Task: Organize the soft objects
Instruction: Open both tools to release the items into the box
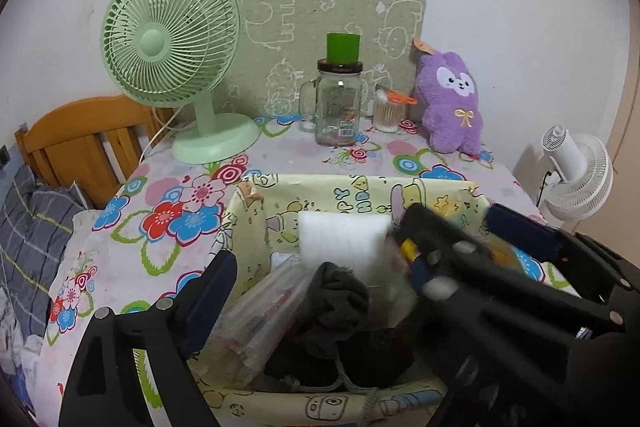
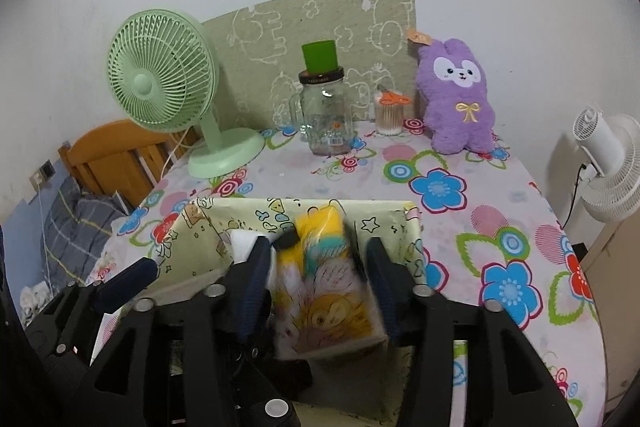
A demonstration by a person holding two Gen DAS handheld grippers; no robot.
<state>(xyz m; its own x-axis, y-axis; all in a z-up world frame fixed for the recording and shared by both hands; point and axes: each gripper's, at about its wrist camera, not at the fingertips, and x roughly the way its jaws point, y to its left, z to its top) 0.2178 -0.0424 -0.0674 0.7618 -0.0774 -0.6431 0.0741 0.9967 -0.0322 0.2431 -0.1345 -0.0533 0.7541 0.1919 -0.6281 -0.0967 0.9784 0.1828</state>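
Observation:
A fabric storage basket (image 1: 352, 193) with a cartoon print sits on the flowered table; it also shows in the right wrist view (image 2: 208, 227). Inside lie a white foam block (image 1: 340, 239), dark socks (image 1: 340, 303) and a clear plastic packet (image 1: 260, 311). My left gripper (image 1: 360, 251) is open, its fingers spread around the basket's near side. My right gripper (image 2: 316, 259) holds a yellow cartoon tissue pack (image 2: 324, 291) between its fingers over the basket; the pack is blurred. The right gripper (image 1: 432, 259) crosses the left wrist view above the basket. A purple plush bunny (image 2: 456, 99) leans at the back right.
A green desk fan (image 1: 172, 43) stands at the back left, a glass jar mug with a green cup on top (image 1: 338, 103) and a cotton swab tub (image 1: 388, 113) at the back middle. A white fan (image 2: 608, 163) stands off the table's right. A wooden bed frame (image 1: 80, 139) is left.

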